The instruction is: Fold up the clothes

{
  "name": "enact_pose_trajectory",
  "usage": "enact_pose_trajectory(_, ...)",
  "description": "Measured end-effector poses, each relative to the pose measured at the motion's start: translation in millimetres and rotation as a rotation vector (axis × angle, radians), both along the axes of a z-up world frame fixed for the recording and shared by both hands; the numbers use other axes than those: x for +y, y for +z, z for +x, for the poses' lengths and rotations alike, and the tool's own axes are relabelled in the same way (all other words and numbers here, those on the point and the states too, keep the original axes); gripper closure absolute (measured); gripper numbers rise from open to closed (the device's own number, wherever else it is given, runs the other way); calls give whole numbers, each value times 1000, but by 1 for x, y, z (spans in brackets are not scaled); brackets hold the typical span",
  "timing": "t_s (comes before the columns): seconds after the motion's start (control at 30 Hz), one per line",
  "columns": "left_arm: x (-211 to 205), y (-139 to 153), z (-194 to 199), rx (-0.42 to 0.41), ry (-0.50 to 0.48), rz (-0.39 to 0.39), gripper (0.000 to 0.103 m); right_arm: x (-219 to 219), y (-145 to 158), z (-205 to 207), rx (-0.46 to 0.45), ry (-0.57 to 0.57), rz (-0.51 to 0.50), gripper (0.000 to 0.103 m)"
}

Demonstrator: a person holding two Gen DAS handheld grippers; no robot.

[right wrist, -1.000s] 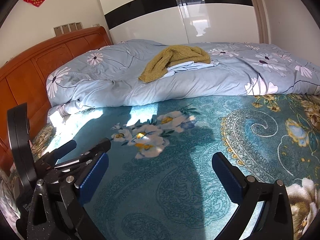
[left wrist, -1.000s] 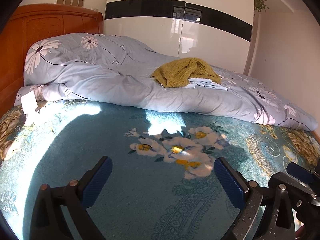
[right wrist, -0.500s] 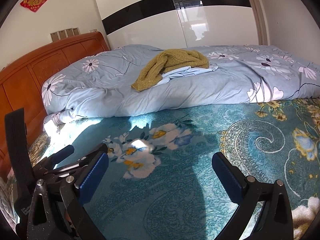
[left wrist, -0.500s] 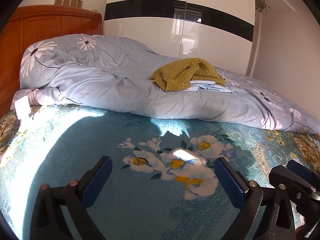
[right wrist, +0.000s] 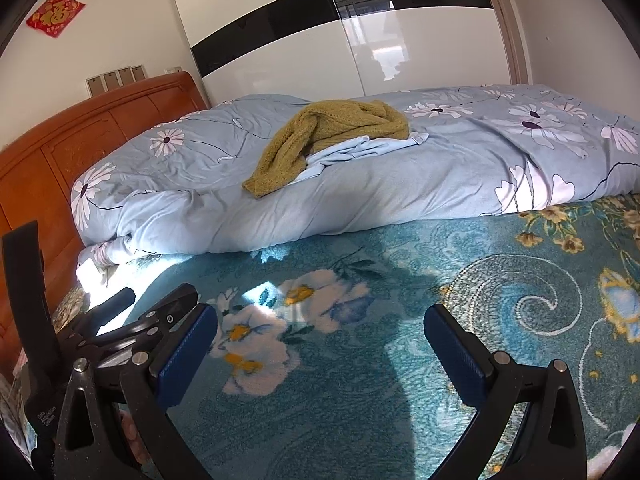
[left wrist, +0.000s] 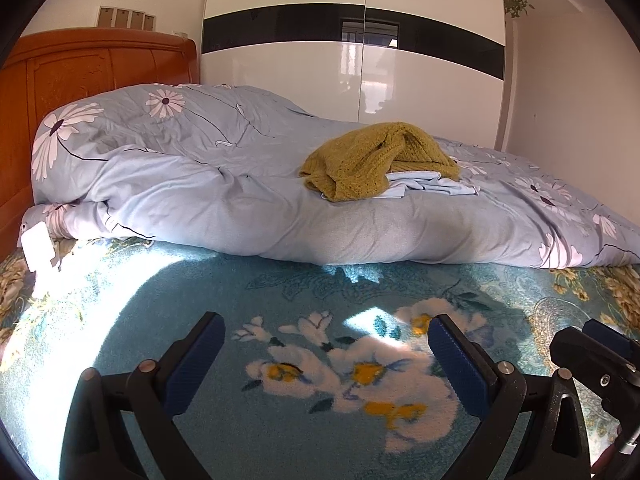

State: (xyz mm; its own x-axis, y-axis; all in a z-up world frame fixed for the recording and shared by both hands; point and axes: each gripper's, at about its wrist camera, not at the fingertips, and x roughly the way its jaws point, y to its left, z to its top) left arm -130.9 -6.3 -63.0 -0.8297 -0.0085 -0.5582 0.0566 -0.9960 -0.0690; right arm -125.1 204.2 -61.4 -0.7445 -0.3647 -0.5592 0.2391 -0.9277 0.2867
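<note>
On the white wall above the headboard (right wrist: 100,128), in the right wrist view, hangs a red paper sign (right wrist: 55,14) set on its corner like a diamond — it carries one gold Chinese character, 福. Low at the left edge of the same view, the black handle of the left gripper (right wrist: 40,360) bears two short lines of small white print; the upper line looks like "Data", but the letters are too small and tilted to read with any certainty. The left wrist view shows no writing that can be read — the row of small frames (left wrist: 126,18) on the wall above the headboard is too small to tell any text.
</note>
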Motion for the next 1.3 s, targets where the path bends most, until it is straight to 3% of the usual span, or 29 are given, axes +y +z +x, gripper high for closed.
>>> enact_pose_trajectory(0.47, 23, 28, -168, -51, -74, -113, 0, 46, -11, 1, -41, -84, 5, 0)
enact_pose_trajectory(0.67, 38, 22, -237, -109, -2, -199, 1, 57, -13, 6, -59, -97, 29, 0)
enact_pose_trajectory(0.73, 39, 20, -248, -132, 3, -191, 7, 63, -13, 10, -65, -107, 31, 0)
enact_pose_trajectory(0.83, 42, 14, -261, -179, -6, -171, 28, 71, -13, 16, -72, -124, 35, 0)
enact_pose_trajectory(0.87, 43, 12, -264, -196, -12, -164, 44, 73, -12, 18, -76, -130, 35, 0)
enact_pose_trajectory(1.0, 46, 13, -262, -201, 4, -145, 82, 77, -8, 24, -84, -142, 34, 0)
enact_pose_trajectory(1.13, 36, 29, -242, -153, 28, -118, 86, 79, 1, 32, -74, -145, 37, 0)
enact_pose_trajectory(1.3, 8, 77, -190, -23, -16, -4, 87, 78, 13, 44, -59, -144, 35, 0)
